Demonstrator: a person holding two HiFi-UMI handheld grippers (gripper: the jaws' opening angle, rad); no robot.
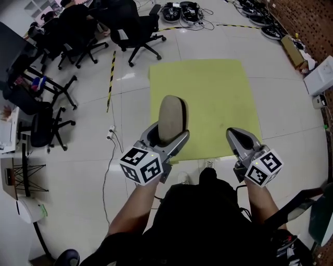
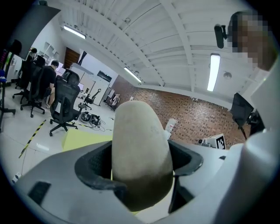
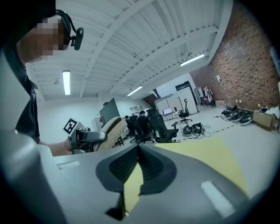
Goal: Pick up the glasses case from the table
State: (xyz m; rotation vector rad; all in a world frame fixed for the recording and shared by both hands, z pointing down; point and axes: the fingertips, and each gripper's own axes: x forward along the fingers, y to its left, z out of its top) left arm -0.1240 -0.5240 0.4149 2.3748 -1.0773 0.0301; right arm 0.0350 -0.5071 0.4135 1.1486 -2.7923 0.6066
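A beige oval glasses case (image 1: 173, 118) stands upright between the jaws of my left gripper (image 1: 167, 139), which is shut on its lower end. In the left gripper view the case (image 2: 141, 151) fills the middle and rises out of the dark jaw pads. My right gripper (image 1: 240, 140) hangs to the right at the same height, shut, with nothing in it. The right gripper view shows its own jaw tips (image 3: 138, 148) touching, and the left gripper with the case (image 3: 111, 130) off to the left. No table is in view.
A yellow-green mat (image 1: 203, 104) lies on the pale floor below both grippers. Black office chairs (image 1: 135, 28) stand at the upper left, with cables and round devices (image 1: 182, 11) along the far edge. A white cable (image 1: 107, 166) runs along the floor at the left.
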